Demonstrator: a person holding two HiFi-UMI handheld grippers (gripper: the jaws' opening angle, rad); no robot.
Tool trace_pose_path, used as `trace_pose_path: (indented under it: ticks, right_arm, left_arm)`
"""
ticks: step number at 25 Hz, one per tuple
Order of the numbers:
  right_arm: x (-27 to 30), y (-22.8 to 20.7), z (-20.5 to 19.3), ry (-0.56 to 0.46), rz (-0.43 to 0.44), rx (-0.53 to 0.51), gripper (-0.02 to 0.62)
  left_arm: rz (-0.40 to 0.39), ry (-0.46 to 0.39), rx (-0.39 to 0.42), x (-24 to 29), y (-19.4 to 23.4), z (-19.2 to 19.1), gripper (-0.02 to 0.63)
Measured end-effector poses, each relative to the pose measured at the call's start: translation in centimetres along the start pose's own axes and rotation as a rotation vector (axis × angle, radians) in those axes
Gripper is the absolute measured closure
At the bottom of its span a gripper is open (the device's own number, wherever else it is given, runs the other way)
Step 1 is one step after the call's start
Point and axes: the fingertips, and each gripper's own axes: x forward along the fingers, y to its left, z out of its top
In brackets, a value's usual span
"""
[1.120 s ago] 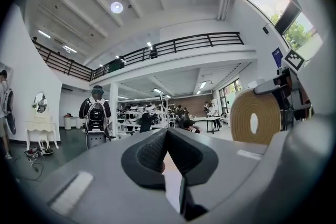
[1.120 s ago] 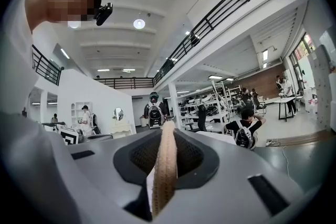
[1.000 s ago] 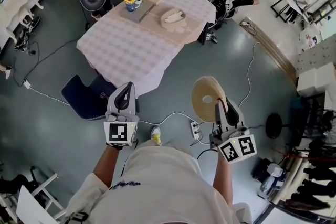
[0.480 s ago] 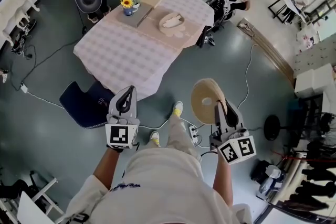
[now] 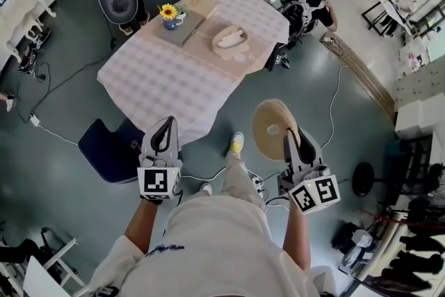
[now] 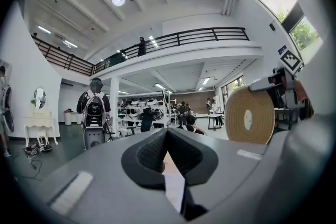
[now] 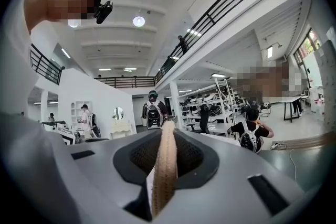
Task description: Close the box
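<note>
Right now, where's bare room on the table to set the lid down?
Near half of the checked tablecloth is bare, bordered by its front edge and the beige mat. Far end is crowded: flower mug, grey board, woven box.

Ahead of both pairs of jaws you have open air all the way to the near edge of the table (image 5: 160,76). The lid (image 5: 270,130) clamped in your right gripper (image 5: 288,135) spreads forward and to the left of those jaws, narrowing the gap towards your left gripper (image 5: 167,123), whose closed jaws have free room either side. Far beyond the jaws, the box (image 5: 229,38) has bare cloth on its near side. The flower pot (image 5: 170,12) stands well apart from it, straight out from the left jaws.
</note>
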Motion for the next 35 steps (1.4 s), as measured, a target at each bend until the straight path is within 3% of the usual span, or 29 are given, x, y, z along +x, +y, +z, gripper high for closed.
trace_pose_path:
  ticks: [8,21,28,35]
  right_arm:
    - [7.3,-5.8,0.9,0.027,0.083,-0.038,0.528]
    - [19.6,-16.9,3.5,0.03,0.181,0.006,0.528]
    - [25.5,-20.6,4.1,0.054,0.234,0.0,0.528]
    - [29.2,-22.7,2.9,0.093,0.284,-0.003,0.528]
  left_arm:
    - [0.058,0.052,-0.008,7.2,-0.2,-1.4,0.604]
    - [0.119,0.061,-0.012,22.4,-1.8,0.5,0.604]
    - [0.153,0.061,-0.03,29.5,-1.6,0.3,0.604]
    - [0.179,0.098,-0.046,32.9,-2.1,-1.2,0.604]
